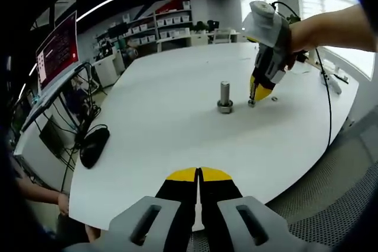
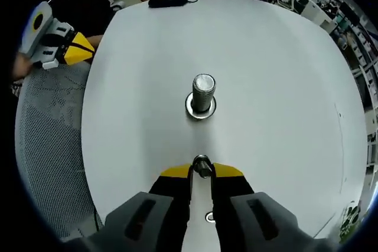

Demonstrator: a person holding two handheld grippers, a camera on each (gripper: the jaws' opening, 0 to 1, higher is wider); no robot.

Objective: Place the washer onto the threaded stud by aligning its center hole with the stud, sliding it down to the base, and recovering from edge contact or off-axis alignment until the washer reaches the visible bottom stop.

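A short threaded stud (image 1: 225,94) stands upright on a wide metal base in the middle of the white table (image 1: 177,116). In the right gripper view the stud (image 2: 202,91) rises straight ahead of my right gripper (image 2: 202,173), which is shut on a small washer (image 2: 202,166) held on edge low over the tabletop, a short way from the stud. From the left gripper view, that right gripper (image 1: 252,102) touches down just right of the stud. My left gripper (image 1: 199,175) is shut on nothing, near the table's edge. A second washer (image 2: 209,217) lies flat on the table.
A black mouse (image 1: 94,146) with its cable lies near the table's left edge, beside a laptop (image 1: 58,51) on a stand. The loose washer (image 1: 274,98) lies right of the right gripper. Grey carpet surrounds the table. Shelves and desks stand far behind.
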